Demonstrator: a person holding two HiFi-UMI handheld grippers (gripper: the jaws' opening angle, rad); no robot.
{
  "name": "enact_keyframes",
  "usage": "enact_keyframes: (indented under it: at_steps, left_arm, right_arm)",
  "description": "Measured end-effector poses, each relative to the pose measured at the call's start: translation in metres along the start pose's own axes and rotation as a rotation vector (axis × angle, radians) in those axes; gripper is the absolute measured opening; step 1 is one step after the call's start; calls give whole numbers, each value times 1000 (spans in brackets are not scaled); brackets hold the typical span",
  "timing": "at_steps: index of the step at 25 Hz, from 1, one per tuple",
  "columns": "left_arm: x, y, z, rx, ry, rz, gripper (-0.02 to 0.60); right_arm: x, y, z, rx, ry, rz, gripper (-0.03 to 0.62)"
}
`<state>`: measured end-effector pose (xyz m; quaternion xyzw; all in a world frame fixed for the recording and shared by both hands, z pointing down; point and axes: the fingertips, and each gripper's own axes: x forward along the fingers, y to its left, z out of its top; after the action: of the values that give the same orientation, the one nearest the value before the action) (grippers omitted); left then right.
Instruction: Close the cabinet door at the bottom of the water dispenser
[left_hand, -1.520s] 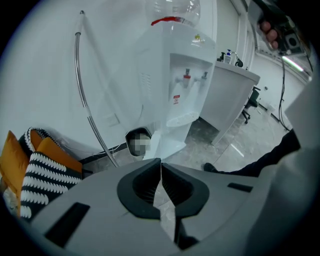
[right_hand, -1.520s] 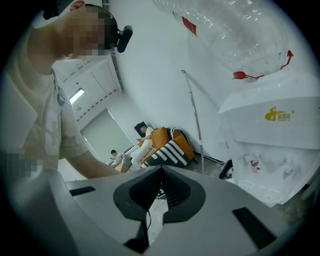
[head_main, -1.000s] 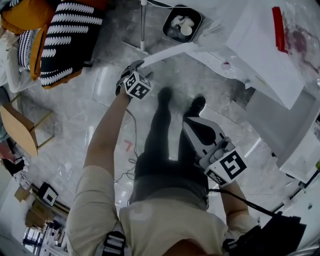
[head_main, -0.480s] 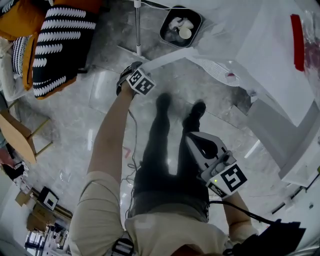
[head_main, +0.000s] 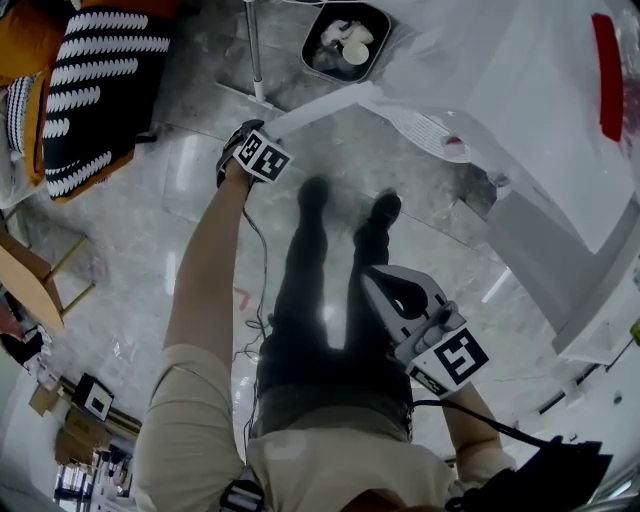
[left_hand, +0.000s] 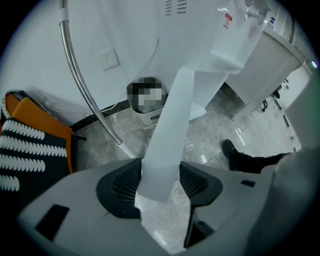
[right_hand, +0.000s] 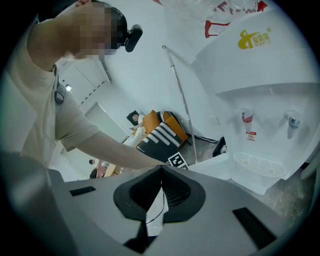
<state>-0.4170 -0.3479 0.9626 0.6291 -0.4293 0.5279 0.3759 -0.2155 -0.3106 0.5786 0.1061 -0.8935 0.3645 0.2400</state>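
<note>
Now the left tongs (head_main: 256, 150) sit lower than a second ago, with the arm (head_main: 205, 270) stretched further and the marker cube (head_main: 262, 160) looking smaller. They point down at the free end of the door (head_main: 325, 107). The right tongs (head_main: 370, 276) are a bit lower too, by the person's right thigh. The camera has shifted: the bin (head_main: 345, 45) is closer to the top edge and the dispenser (head_main: 540, 120) further right. The door's angle looks much the same, swung open from the dispenser's base toward the left.

Only the left gripper view shows the grip. The left tongs (left_hand: 161, 181) are clenched on the door (left_hand: 167, 130), pads against both faces, and the door's corner ends just inside the jaws. A shoe (left_hand: 232, 150) shows at right.

Only the right gripper view shows the right tongs (right_hand: 161, 169) clenched with tips meeting and nothing held. It also shows the dispenser (right_hand: 260, 95) front, with two taps (right_hand: 245, 119) and a drip tray (right_hand: 260, 162).

The floor (head_main: 180, 230) is glossy grey marble tile. A striped cushion (head_main: 95, 90) lies far left and a wooden stool (head_main: 35, 280) stands at left. A metal pole (head_main: 255, 50) stands just left of the bin. A white wall (left_hand: 115, 30) is behind.
</note>
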Motion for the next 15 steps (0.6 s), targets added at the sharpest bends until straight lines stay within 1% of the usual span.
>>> enact_keyframes:
  at_steps: [3, 6, 8, 11, 15]
  left_arm:
    - [2, -10, -5, 1, 11, -23, 230]
    - [4, -20, -7, -66, -4, -56, 230]
    - [7, -30, -7, -96, -15, -75, 230]
    - [9, -44, -11, -111, -24, -102, 229]
    - [8, -65, -16, -115, -28, -136, 225]
  right_arm:
    - [-1, -1, -2, 8, 1, -2, 11]
    - [-1, -4, -2, 15, -17, 0, 11]
    - [-1, -8, -2, 27, -37, 3, 11]
    - [-1, -11, -6, 32, -47, 5, 11]
    - [-2, -11, -15, 38, -22, 1, 11]
